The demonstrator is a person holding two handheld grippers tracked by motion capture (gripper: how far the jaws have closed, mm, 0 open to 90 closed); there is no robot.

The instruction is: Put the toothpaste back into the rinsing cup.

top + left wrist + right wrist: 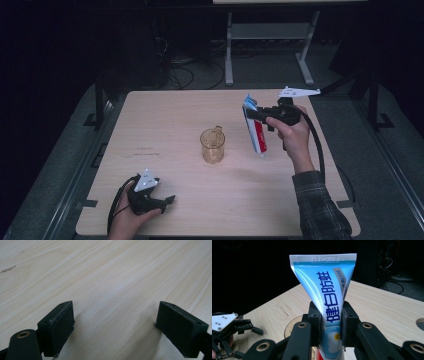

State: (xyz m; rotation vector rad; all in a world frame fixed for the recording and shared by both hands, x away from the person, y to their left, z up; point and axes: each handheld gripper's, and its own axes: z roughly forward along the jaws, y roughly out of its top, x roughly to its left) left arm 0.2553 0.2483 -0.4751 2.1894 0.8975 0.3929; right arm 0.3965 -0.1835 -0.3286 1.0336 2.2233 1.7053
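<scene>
Above the right half of the table [165,210], the right gripper [254,115] holds a toothpaste tube [255,131] clear of the wood, crimped end up, cap end hanging down and slightly toward the person. Jaws pinch the tube across its flat upper part, just below the crimp; in the right gripper view the pads press both faces of the tube [329,302] squarely.

Handling, as judged: light thing, soft laminate wall, glossy and likely slippery. Body yields under pressure, so a hard squeeze lower down could force paste against the cap. Flat zone near the crimp is thin and stiffer, the better place to hold; the present hold sits there. Tube may swing or pivot between the pads since the weight hangs below.

An amber glass mug [212,145] stands upright mid-table, well apart from the tube, to its left. Fragile, tippable if knocked.

Left gripper [167,200] rests low at the near left edge, jaws spread wide, nothing between them; bare wood under the pads [58,327].
</scene>
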